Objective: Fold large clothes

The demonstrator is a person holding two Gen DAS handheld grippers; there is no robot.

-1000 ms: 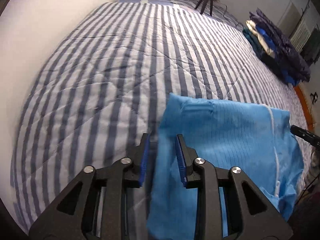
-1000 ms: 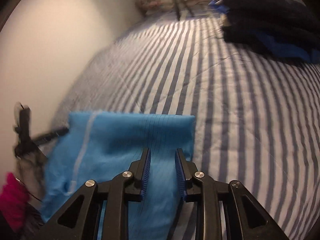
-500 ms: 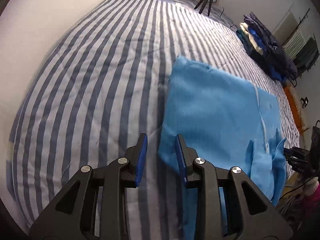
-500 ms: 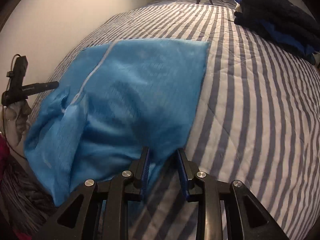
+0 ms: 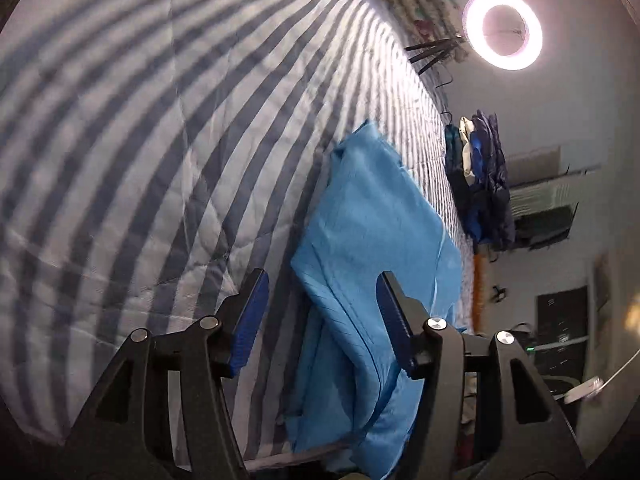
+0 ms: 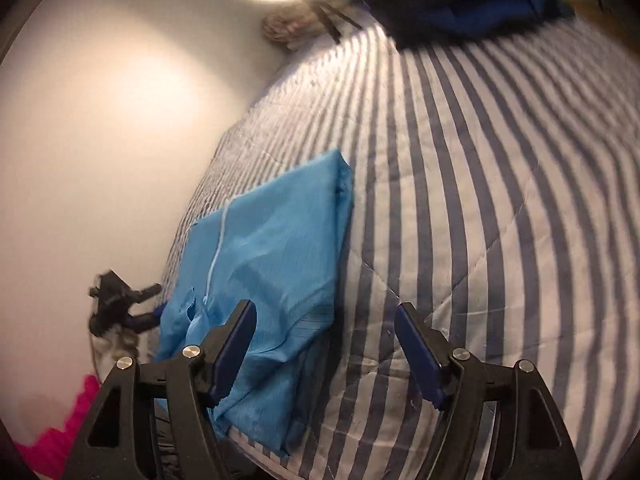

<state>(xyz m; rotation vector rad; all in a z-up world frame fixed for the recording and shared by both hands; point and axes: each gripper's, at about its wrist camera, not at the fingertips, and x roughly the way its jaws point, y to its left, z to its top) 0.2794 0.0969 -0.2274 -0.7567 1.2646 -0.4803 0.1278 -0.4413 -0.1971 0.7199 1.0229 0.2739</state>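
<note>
A light blue garment (image 5: 372, 240) lies folded in layers on the striped bedspread (image 5: 140, 160), its near end hanging over the bed's edge. It also shows in the right wrist view (image 6: 276, 248), with a thin white drawstring on it. My left gripper (image 5: 320, 304) is open and empty, its jaws wide apart just above the garment's near end. My right gripper (image 6: 324, 336) is open and empty, its jaws spread over the garment's right edge and the bedspread (image 6: 480, 200).
A pile of dark and blue clothes (image 5: 480, 184) sits at the bed's far side and shows in the right wrist view (image 6: 460, 4). A ring light (image 5: 503, 30) on a tripod stands at the head of the bed. A black stand (image 6: 120, 300) and something pink (image 6: 60, 440) are beside the bed.
Both grippers have opened wide and let go of the blue garment, which now lies on the bed. Both views have tilted and drawn back toward the bed's edge.
</note>
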